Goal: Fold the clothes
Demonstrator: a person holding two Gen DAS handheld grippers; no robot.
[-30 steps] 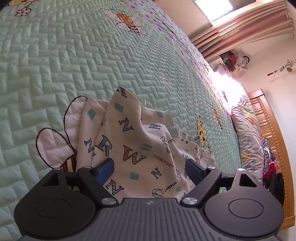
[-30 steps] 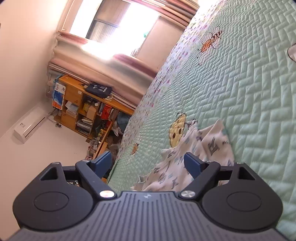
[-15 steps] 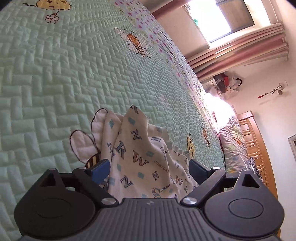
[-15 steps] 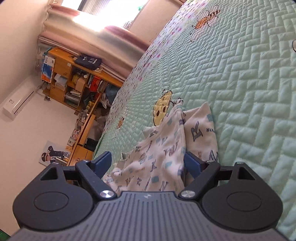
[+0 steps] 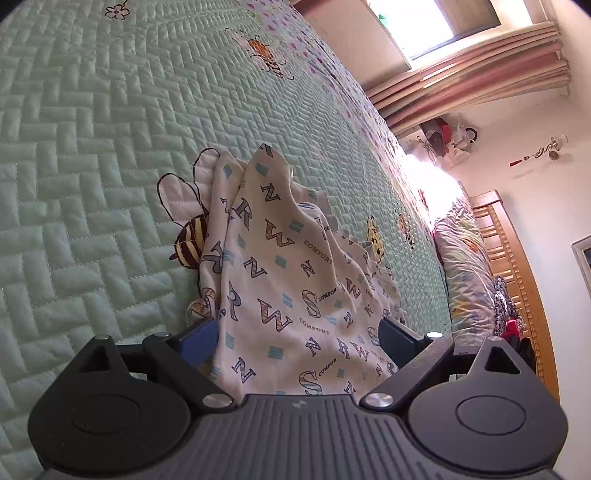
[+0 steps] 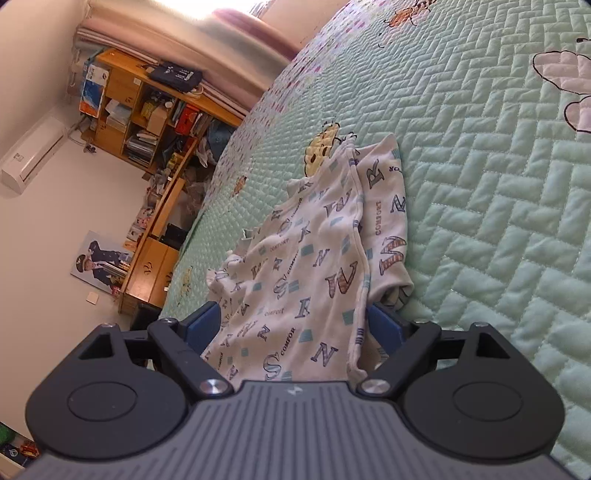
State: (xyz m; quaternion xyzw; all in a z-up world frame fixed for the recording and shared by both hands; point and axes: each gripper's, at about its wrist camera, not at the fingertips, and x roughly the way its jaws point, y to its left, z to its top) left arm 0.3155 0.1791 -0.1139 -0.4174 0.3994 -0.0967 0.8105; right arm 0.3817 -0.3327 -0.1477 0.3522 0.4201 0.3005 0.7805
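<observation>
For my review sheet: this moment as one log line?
stage: approach | garment: crumpled on quilt | left gripper: open | right gripper: open

Bedroom interior. A mint-green quilted bedspread (image 5: 92,110) with embroidered bees covers the bed. Sunlight enters through a window (image 5: 447,22) above pink curtains (image 5: 465,88). A wooden headboard (image 5: 517,266) and cluttered wooden shelving (image 6: 147,110) stand against white walls; an air conditioner (image 6: 33,151) is mounted nearby.

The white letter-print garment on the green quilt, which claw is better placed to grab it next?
Right, marginally. The right claw straddles the white letter-print garment beside its hemmed edge; the left claw straddles broad bunched cloth. Both are open.
</observation>
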